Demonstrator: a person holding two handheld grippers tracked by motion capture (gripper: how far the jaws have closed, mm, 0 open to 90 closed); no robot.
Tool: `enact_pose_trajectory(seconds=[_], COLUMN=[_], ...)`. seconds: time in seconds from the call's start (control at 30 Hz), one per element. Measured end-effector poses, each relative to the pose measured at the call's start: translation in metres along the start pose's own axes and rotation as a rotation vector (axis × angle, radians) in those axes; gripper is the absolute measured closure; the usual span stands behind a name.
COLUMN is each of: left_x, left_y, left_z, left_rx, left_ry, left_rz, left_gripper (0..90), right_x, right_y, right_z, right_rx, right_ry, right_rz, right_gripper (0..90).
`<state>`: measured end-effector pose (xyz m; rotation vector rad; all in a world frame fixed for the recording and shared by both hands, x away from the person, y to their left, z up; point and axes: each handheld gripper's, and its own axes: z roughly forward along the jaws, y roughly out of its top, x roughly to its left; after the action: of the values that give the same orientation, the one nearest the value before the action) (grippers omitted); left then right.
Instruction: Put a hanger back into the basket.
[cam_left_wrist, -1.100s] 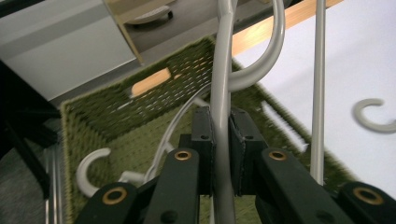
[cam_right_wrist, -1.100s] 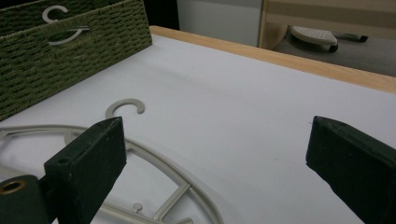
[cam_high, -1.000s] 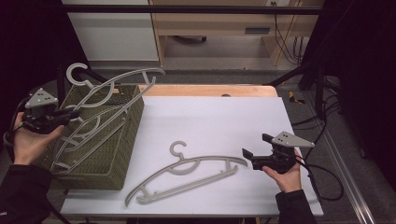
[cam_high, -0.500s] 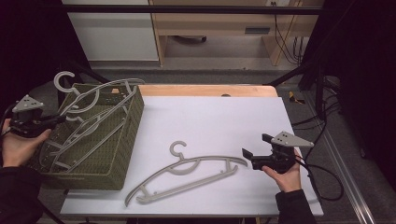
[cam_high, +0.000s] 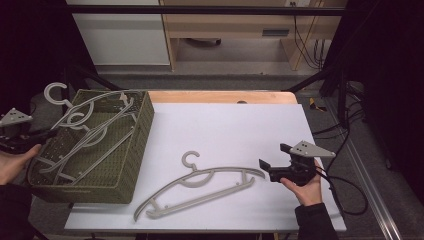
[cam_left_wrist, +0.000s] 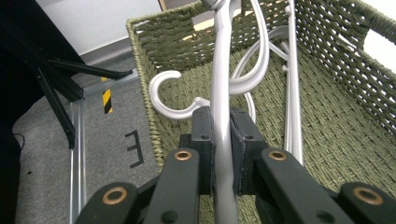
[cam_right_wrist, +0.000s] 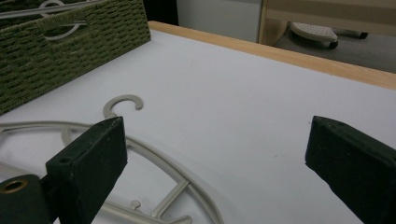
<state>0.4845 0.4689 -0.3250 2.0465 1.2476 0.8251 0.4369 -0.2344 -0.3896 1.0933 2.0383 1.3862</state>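
Note:
At the left table edge stands a green woven basket (cam_high: 85, 191). My left gripper (cam_high: 49, 133) is shut on the arm of a grey hanger (cam_high: 102, 97), which lies slanted across the basket with its hook past the far left corner. In the left gripper view the pads (cam_left_wrist: 204, 135) squeeze that hanger's arm (cam_left_wrist: 220, 84) above the basket floor (cam_left_wrist: 327, 121). A second hanger (cam_high: 92, 137) lies inside the basket. A third hanger (cam_high: 200, 187) lies flat on the white table. My right gripper (cam_high: 263, 165) stands open just right of its arm tip; its view (cam_right_wrist: 215, 144) shows that hanger (cam_right_wrist: 140, 149) below the jaws.
The white table top (cam_high: 225, 125) has a wooden strip (cam_high: 220, 96) along its far edge. In the right gripper view the basket wall (cam_right_wrist: 70, 46) stands at upper left. A cable (cam_high: 345, 192) trails from the right gripper off the table's right side.
My left hand has moved left and down with the held hanger, which now sits lower over the basket. The right hand and the hanger on the table have stayed put.

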Motion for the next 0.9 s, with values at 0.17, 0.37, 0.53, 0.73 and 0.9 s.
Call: enact_pose_trajectory(seconds=[0.17,0.37,0.53,0.73,0.9], left_x=[-0.012,-0.022,-0.024,-0.022,-0.021], left_y=[0.001,-0.007,-0.015,-0.02,-0.018], left_z=[0.015,0.035,0.049,0.058,0.052], left_rx=[0.047,0.095,0.174,0.254,0.246], left_ry=[0.008,-0.012,-0.024,-0.007,-0.003], left_rz=[0.027,0.012,-0.014,-0.05,-0.062], left_gripper=[81.3,81.2,80.9,74.5,74.1], right_x=[0.0,0.0,0.0,0.0,-0.001], right_y=[0.0,0.0,0.0,0.0,0.001], right_z=[0.0,0.0,0.0,-0.001,-0.002], right_rx=[0.002,0.003,0.005,0.003,-0.002], right_ry=[0.002,0.003,0.01,0.006,0.005], right_rz=[-0.001,-0.004,-0.004,-0.001,-0.001], right_gripper=[6.0,6.1,6.2,6.3,6.2])
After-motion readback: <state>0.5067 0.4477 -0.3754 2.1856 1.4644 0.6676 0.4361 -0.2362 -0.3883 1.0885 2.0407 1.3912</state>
